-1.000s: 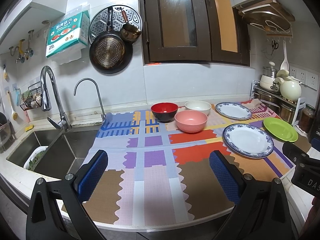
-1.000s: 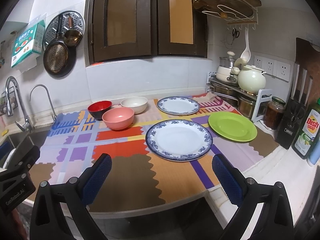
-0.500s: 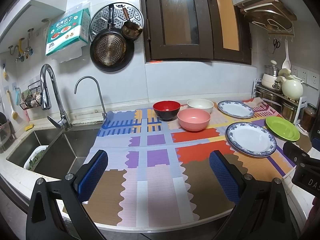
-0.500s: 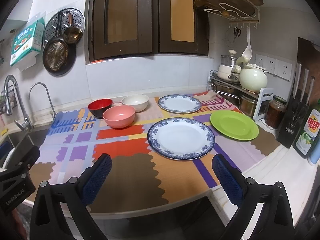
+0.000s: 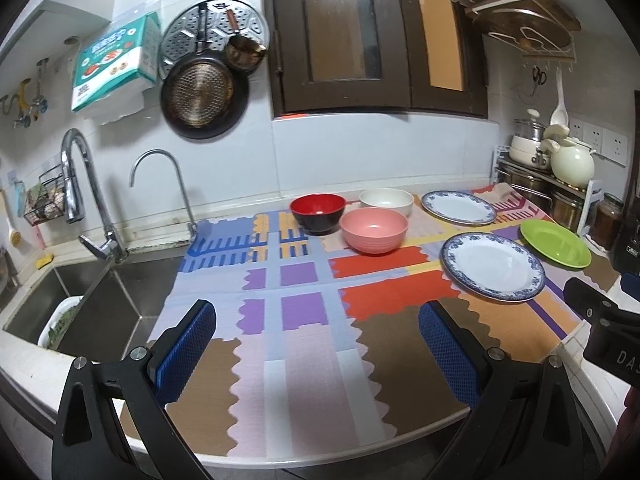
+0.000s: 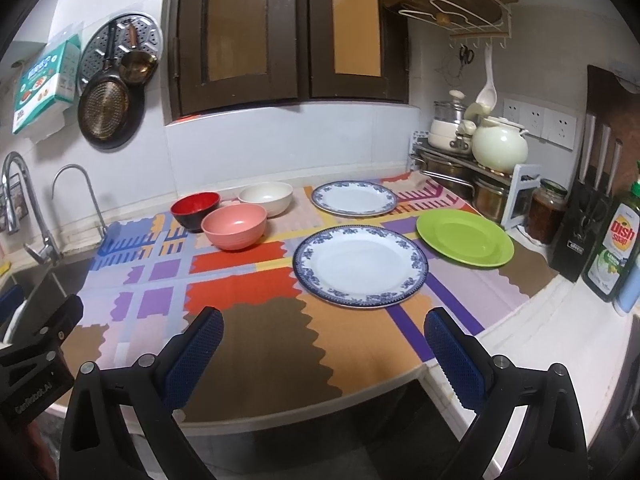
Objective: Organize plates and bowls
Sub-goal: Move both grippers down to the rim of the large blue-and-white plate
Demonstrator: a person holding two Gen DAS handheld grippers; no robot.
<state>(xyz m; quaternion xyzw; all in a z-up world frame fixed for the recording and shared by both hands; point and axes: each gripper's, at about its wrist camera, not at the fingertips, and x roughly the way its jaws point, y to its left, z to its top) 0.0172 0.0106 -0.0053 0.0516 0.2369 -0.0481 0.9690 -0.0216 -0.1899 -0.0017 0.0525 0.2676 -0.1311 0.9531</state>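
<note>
On a patchwork mat point(image 5: 304, 320) stand a red bowl point(image 5: 318, 213), a pink bowl point(image 5: 374, 230) and a white bowl point(image 5: 386, 201), close together. To their right lie two blue-rimmed white plates, one near point(image 5: 493, 266) and one far point(image 5: 459, 207), and a green plate point(image 5: 555, 243). The right wrist view shows them too: red bowl point(image 6: 195, 211), pink bowl point(image 6: 234, 227), white bowl point(image 6: 266, 199), near plate point(image 6: 360, 266), far plate point(image 6: 354, 198), green plate point(image 6: 465, 237). My left gripper point(image 5: 316, 350) and right gripper point(image 6: 322, 354) are open and empty above the counter's front edge.
A sink point(image 5: 80, 304) with two taps lies left of the mat. A pot rack point(image 6: 472, 168), a jar point(image 6: 546, 210), a knife block point(image 6: 588, 216) and a dish soap bottle point(image 6: 616, 248) line the right side. Pans hang on the wall point(image 5: 200, 96).
Both grippers have drawn back and lifted slightly, so the dishes look a little farther away. Nothing on the mat has moved.
</note>
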